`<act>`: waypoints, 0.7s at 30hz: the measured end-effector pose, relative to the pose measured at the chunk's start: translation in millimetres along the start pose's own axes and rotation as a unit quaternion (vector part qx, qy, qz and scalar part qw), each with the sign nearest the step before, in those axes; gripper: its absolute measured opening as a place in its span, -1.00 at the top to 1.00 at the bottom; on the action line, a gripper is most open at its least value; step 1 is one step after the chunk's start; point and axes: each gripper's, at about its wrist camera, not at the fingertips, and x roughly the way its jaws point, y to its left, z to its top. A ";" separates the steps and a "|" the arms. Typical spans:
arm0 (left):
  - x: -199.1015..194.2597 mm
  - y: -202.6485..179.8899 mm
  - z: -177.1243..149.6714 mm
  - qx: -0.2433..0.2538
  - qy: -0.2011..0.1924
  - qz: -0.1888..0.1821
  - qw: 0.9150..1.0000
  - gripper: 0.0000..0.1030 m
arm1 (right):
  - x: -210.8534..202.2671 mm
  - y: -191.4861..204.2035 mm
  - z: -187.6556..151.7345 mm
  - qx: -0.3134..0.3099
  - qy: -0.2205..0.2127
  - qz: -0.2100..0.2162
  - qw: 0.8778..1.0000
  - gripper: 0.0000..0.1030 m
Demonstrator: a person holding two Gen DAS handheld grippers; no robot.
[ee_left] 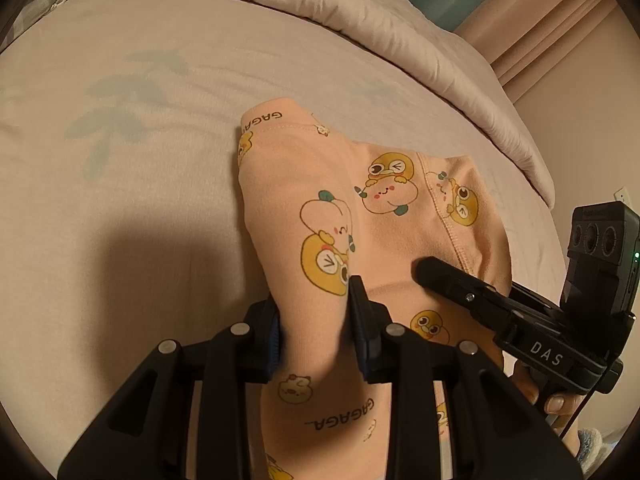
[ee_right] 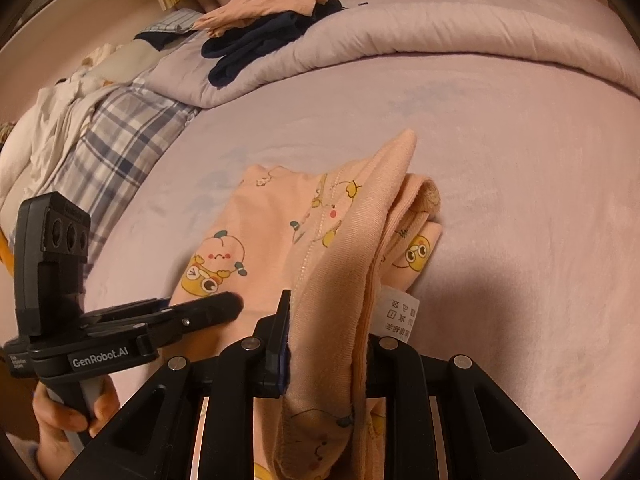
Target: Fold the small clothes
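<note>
A small peach garment [ee_left: 320, 208] printed with yellow cartoon ducks lies partly folded on the bed sheet [ee_left: 120, 160]. My left gripper [ee_left: 314, 320] is shut on a fold of its near edge, cloth bunched between the pads. My right gripper [ee_right: 332, 344] is shut on the garment's ribbed hem [ee_right: 352, 248], lifting it in a ridge; a white care label [ee_right: 400, 314] hangs beside it. The right gripper shows in the left wrist view [ee_left: 428, 270] resting on the cloth. The left gripper shows in the right wrist view [ee_right: 228, 302] at the garment's left edge.
A rolled quilt [ee_right: 440, 28] runs along the far side of the bed. Dark and peach clothes [ee_right: 264, 20] lie piled on it. A plaid pillow [ee_right: 120, 140] and white cloth [ee_right: 52, 128] lie at the left. Curtains [ee_left: 540, 32] hang beyond the bed.
</note>
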 end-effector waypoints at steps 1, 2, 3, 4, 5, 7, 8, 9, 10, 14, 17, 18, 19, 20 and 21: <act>0.0 0.3 -0.1 0.000 0.000 0.000 1.000 0.43 | 0.2 -0.9 -0.2 0.003 0.001 0.001 1.000 0.53; 0.0 0.6 -0.3 -0.001 0.000 0.000 1.000 0.43 | -0.1 -0.6 -1.1 0.004 0.001 0.002 1.000 0.53; 0.0 0.5 -0.2 -0.001 0.001 0.000 1.000 0.43 | 0.0 -0.6 -1.6 0.004 0.001 0.002 1.000 0.53; -0.2 0.2 -0.2 0.000 0.001 0.000 1.000 0.43 | 0.0 -0.5 -1.9 0.004 0.001 0.001 1.000 0.53; -0.2 0.3 -0.2 0.000 0.001 0.000 1.000 0.43 | -0.1 -0.3 -2.0 0.005 0.001 0.001 1.000 0.53; -0.1 0.6 0.0 -0.001 0.001 0.000 1.000 0.43 | 0.0 -0.5 -2.1 0.005 0.001 0.002 1.000 0.53; -0.2 0.5 -0.2 -0.001 0.001 -0.001 1.000 0.43 | 0.1 -0.6 -1.9 0.005 0.001 0.001 1.000 0.53; -0.3 0.5 -0.3 -0.001 0.001 -0.001 1.000 0.43 | 0.0 -0.6 -1.9 0.006 0.001 0.002 1.000 0.53; -0.1 0.5 -0.1 -0.001 0.001 0.000 1.000 0.43 | 0.0 -0.8 -2.2 0.007 0.002 0.003 1.000 0.53; 0.0 0.6 0.1 -0.001 0.001 -0.001 1.000 0.42 | 0.9 -4.4 -2.3 0.015 0.005 0.007 1.000 0.53; 0.2 1.3 0.0 -0.003 0.002 -0.001 1.000 0.41 | 1.7 -7.9 -2.6 0.023 0.008 0.010 1.000 0.53; 0.4 1.6 0.3 -0.003 0.002 -0.001 1.000 0.41 | 2.1 -8.9 -2.3 0.026 0.009 0.012 1.000 0.53; 0.2 2.2 0.0 -0.004 0.003 -0.002 1.000 0.41 | 2.0 -9.5 -2.7 0.028 0.010 0.013 0.999 0.53; 0.0 2.7 -0.4 -0.004 0.003 -0.001 1.000 0.40 | 2.1 -10.4 -2.7 0.029 0.010 0.013 0.999 0.53; 0.3 2.2 0.1 -0.004 0.003 -0.001 1.000 0.39 | 2.3 -10.9 -2.9 0.030 0.011 0.013 0.999 0.53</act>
